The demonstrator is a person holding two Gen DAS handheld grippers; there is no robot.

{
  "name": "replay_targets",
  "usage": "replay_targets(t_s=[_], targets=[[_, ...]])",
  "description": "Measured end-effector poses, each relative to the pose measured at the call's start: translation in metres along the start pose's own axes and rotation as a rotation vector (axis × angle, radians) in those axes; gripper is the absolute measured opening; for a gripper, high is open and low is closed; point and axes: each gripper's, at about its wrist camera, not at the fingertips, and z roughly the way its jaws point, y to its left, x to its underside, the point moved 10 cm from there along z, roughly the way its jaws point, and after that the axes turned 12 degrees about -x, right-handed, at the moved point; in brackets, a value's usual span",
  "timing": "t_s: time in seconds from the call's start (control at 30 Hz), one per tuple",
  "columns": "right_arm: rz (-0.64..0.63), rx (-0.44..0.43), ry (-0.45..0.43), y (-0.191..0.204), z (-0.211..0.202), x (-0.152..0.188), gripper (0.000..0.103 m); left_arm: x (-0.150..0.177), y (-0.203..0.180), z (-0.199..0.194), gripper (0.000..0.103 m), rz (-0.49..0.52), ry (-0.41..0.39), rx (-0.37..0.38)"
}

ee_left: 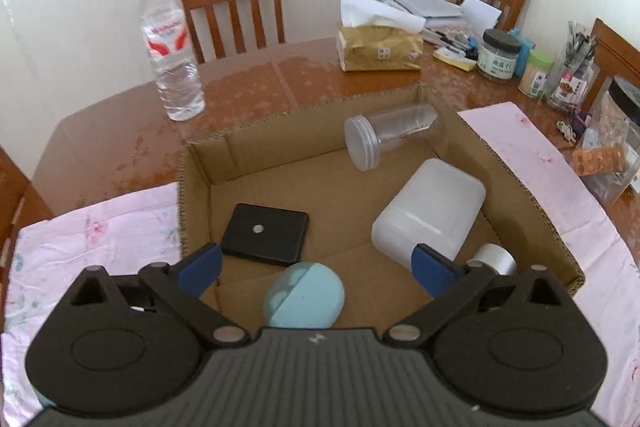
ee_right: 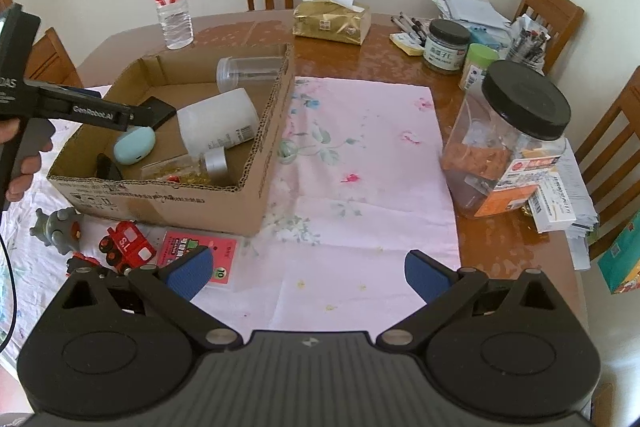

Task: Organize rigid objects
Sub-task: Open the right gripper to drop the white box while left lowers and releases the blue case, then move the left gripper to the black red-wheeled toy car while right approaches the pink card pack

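The left gripper (ee_left: 316,267) is hovering over the cardboard box (ee_left: 516,179), jaws spread wide and gripping nothing; the pale blue round case (ee_left: 308,297) is lying on the box floor just below them. At ten o'clock from the case a black flat box (ee_left: 266,233) is resting; at two o'clock a white plastic bottle (ee_left: 432,211) is lying, with a clear jar (ee_left: 390,139) at the far wall. The right gripper (ee_right: 308,273) is hanging wide and empty over the pink cloth (ee_right: 360,155), open room ahead. At its nine o'clock a red toy train (ee_right: 126,247) and a pink card pack (ee_right: 196,253) are lying by the box's near edge.
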Motion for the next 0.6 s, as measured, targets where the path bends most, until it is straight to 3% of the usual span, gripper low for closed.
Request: replay_targets(t_s=[0.37,0.6], targets=[[-0.047,-0.055,0.000,0.010,0.006,0.001,0.103,0.016,0.018,-0.063,0.101,-0.068,-0.047,-0.071],[-0.043,-0.130,0.004,0.014,0.007,0.011,0.103,0.068,0.007,-0.063,0.102,-0.119,0.055,-0.141]])
